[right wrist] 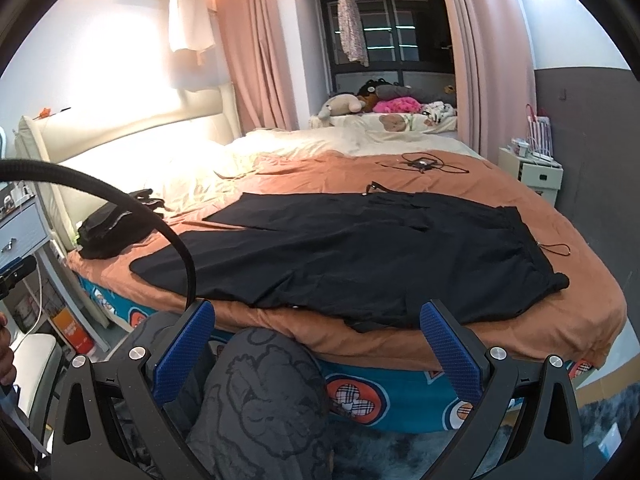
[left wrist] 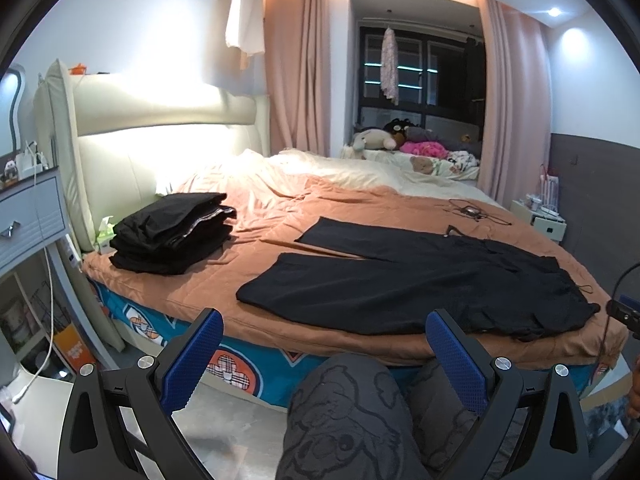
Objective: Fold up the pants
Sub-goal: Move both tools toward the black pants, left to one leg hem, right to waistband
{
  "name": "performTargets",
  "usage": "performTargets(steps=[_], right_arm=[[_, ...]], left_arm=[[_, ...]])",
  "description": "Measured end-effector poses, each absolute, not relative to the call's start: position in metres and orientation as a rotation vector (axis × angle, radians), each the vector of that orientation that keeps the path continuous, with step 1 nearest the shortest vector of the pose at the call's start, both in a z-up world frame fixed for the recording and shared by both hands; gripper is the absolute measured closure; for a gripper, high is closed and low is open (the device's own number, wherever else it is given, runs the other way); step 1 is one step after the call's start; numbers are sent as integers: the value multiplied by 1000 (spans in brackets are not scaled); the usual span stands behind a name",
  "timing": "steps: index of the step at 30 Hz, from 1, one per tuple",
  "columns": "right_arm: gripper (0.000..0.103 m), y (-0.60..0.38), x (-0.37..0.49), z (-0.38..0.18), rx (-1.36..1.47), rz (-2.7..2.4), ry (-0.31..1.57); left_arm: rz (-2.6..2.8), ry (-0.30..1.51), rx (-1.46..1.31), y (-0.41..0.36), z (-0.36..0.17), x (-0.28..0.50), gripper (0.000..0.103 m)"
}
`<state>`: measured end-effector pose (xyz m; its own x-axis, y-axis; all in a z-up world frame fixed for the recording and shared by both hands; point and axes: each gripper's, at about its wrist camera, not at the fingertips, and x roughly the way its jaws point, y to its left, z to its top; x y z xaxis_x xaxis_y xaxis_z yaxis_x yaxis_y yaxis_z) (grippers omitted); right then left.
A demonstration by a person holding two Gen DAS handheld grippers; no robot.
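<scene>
a: how do the jaws stand?

b: the left gripper (left wrist: 324, 356) has its blue pads (left wrist: 192, 360) spread wide with nothing between them. the right gripper (right wrist: 316, 348) is the same, wide apart and empty. both hang off the near edge of the bed, apart from the cloth.

a: what sits right under them?

b: the person's knee (left wrist: 344, 412) in grey printed fabric, close against the bed's side.

a: and the pants?

b: the black pants (left wrist: 420, 280) lie flat on the orange blanket (left wrist: 280, 216), near the front edge. the waist end is to the right, with a thin drawstring (right wrist: 554, 247) trailing off it. the two legs run to the left and split into a narrow v.

a: anything else on the bed?

b: a stack of folded black clothes (left wrist: 172, 232) sits at the left by the cream headboard (left wrist: 160, 120), well apart from the pants. a dark cable with a small device (right wrist: 420, 164) lies farther back on the blanket. stuffed toys (left wrist: 400, 138) are piled at the window beyond the pink curtains (left wrist: 296, 68).
</scene>
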<state>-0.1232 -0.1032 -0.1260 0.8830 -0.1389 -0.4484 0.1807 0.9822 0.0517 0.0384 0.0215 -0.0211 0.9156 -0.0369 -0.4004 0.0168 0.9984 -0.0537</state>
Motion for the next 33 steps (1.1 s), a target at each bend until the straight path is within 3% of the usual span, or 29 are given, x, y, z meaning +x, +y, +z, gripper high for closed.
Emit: performTargets(steps=[8,33], right_arm=[[0,-123,-101,-134,138,-217,496],[0,-165,-66,-147,291,-468,547]], left_arm=[[-21,482,-113,48,-39,79,2],[0,745,-295,91,-118,222,30]])
